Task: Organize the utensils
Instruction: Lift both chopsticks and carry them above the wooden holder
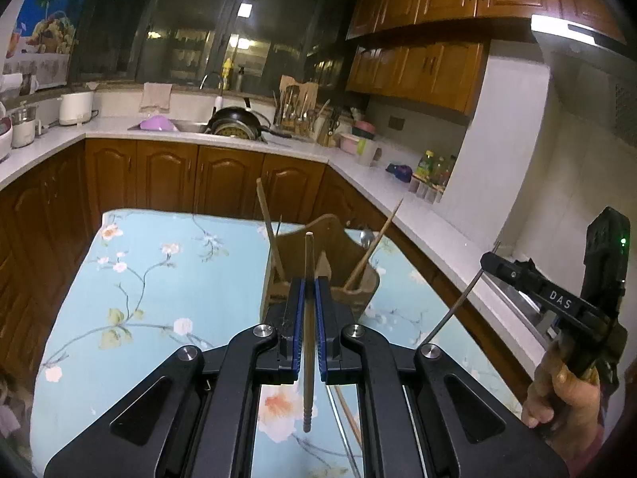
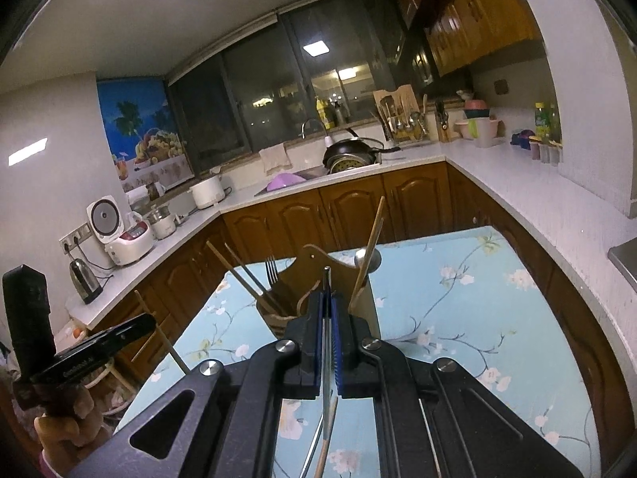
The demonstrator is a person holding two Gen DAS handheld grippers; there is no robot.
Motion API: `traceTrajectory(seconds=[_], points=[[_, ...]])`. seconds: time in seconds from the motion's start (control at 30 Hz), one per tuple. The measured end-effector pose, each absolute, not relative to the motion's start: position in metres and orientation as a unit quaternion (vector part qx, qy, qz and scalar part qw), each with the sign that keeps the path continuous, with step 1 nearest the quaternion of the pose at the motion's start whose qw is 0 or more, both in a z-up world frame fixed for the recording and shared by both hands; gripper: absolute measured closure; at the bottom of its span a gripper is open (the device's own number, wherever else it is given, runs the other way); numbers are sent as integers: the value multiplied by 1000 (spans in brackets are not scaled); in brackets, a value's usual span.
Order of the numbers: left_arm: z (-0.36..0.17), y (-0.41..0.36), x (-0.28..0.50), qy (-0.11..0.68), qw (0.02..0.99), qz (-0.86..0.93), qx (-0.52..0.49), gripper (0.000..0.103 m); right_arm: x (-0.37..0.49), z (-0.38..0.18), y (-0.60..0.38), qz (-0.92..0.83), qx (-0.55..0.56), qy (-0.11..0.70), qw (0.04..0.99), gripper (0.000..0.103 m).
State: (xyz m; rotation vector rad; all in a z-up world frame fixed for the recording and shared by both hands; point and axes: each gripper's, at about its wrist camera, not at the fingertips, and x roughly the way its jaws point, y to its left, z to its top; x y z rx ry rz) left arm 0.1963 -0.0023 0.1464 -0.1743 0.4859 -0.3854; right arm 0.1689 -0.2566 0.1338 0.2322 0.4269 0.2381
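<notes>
above the table point(image 1: 167, 279), 2 grippers each clamp 1 chopstick.

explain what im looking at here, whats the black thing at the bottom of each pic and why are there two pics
There is no robot here. A person holds a hand-operated gripper in each hand, and each gripper carries a wide-angle camera looking forward along its own jaws. That is why there are two pictures: one from the left hand, one from the right.

The black frame at the bottom is the gripper itself. The left gripper is shut on a wooden chopstick. The right gripper is shut on a thin metal chopstick. Each view also shows the other gripper at its edge, with the hand holding it.

Below them is a table with a blue flowered cloth. On it stands a wooden utensil holder that already has chopsticks and a fork in it. A kitchen lies behind.
</notes>
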Motion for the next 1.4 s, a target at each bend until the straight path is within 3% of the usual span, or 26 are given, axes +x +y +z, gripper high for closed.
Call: traceTrajectory(seconds=[0.73,1.4], points=[[232,-27,265,116,977,-159,-76,98,234,193,-269,96,123,132,979,99],[130,-42,307,187,971,-128,-81,98,273,121,-263,86,133,179,971,99]])
